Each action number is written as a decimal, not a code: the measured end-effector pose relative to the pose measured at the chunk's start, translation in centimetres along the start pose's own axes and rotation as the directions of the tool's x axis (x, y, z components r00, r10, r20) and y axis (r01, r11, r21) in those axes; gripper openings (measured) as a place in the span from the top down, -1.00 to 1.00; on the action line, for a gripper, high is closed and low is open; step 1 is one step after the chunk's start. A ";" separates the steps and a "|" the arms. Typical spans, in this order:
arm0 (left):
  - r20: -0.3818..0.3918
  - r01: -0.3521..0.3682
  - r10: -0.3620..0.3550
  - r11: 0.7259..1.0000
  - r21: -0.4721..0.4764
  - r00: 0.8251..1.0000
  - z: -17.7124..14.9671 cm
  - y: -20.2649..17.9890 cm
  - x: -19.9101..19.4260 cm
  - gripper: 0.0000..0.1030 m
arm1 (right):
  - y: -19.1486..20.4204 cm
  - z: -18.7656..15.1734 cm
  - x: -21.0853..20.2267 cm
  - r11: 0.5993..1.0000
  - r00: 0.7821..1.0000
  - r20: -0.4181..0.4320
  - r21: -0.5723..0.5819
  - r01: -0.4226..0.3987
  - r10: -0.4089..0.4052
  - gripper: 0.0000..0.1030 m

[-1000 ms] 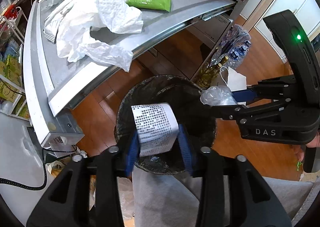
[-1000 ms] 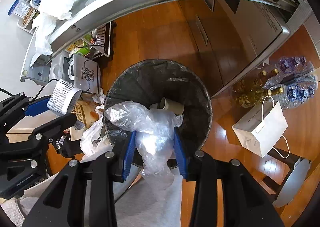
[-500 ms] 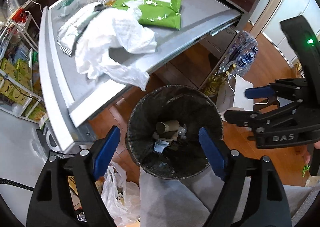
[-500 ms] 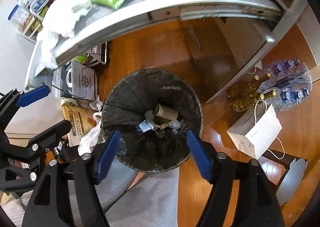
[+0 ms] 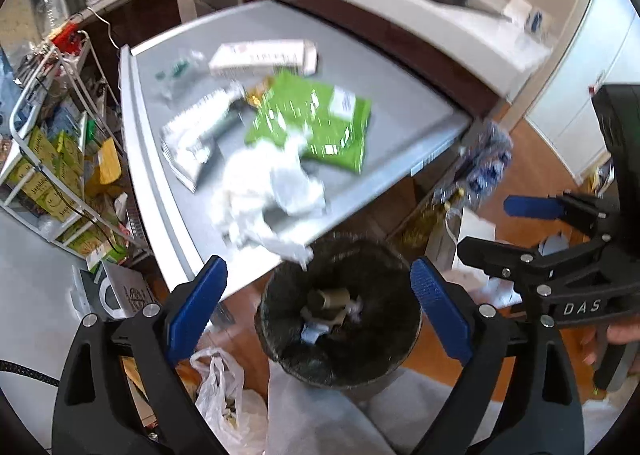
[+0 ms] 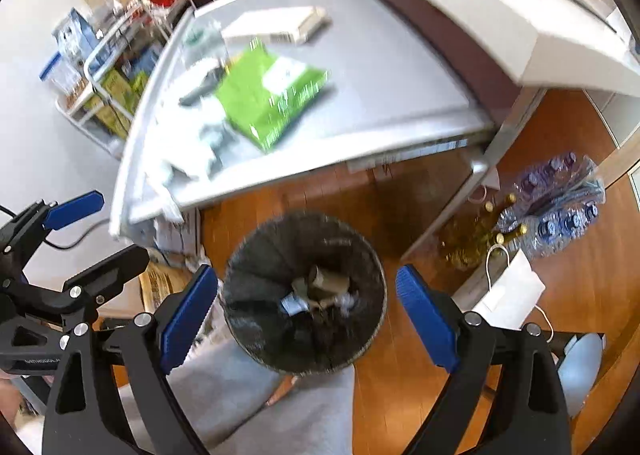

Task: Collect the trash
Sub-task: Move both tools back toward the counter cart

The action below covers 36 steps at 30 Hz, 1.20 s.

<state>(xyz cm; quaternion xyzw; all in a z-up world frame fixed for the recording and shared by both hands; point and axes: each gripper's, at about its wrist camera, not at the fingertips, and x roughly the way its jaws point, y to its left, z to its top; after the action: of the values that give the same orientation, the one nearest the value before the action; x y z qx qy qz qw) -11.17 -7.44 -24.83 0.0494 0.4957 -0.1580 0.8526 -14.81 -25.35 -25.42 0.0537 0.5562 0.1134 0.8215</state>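
1. Left tongs: black frame with blue ribbed pads, poised over the bin and angled steeply down. The jaws are opening, wide apart, with nothing between them.
2. Right tongs: same make, over the same bin. The jaws are opening, nothing between them; in the left wrist view these tongs show from the side at the right edge, also empty.
3. Round waste bin lined with a black plastic bag: stands on the wooden floor just beside the table's near edge, likely so that scraps travel a short way. Both tongs frame its mouth.
4. Bin contents: a brown cardboard tube, crumpled clear film and a slip of white paper lie at the bottom. This is the trash collected so far.
5. Grey metal table: carries the remaining items.
6. Crumpled white plastic and paper heap: near the table's front edge, one tail hanging toward the bin. Judged the closest next pick.
7. Flat green foil pouch: lies behind the heap, partly under it.
8. Long white carton: farthest back on the table.
9. White plastic bag on the floor: beside the bin; contents blurred.
10. White paper carrier bag with cord handle: on the floor to the bin's right, near the bottles.
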 end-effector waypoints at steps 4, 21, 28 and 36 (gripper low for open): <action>0.072 -0.049 0.049 0.999 0.002 0.996 1.8 0.8 -1.7 -0.83 | 0.6 2.0 -2.1 1.000 0.997 0.077 -0.017 -0.006 0.007 -0.87; 0.209 -0.080 0.112 0.984 -0.157 0.971 7.8 11.0 -6.8 -0.83 | 2.1 12.4 -13.2 0.990 0.884 0.467 -0.107 0.089 -0.029 -0.91; 0.208 -0.097 0.119 0.989 -0.113 0.971 10.2 12.4 -5.3 -0.88 | 4.3 15.5 -11.9 0.977 0.887 0.461 -0.180 0.116 -0.020 -0.91; 0.137 -0.035 0.053 0.991 -0.127 0.989 13.0 15.8 -1.1 -0.88 | 7.3 18.1 -6.1 0.929 0.934 0.355 -0.334 0.160 -0.033 -0.91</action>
<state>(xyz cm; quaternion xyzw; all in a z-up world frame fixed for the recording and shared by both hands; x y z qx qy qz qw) 4.12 4.60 -18.48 -0.0040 0.4422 -0.1111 0.8900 -1.12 -19.07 -11.59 -0.1052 0.3764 0.1603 0.9064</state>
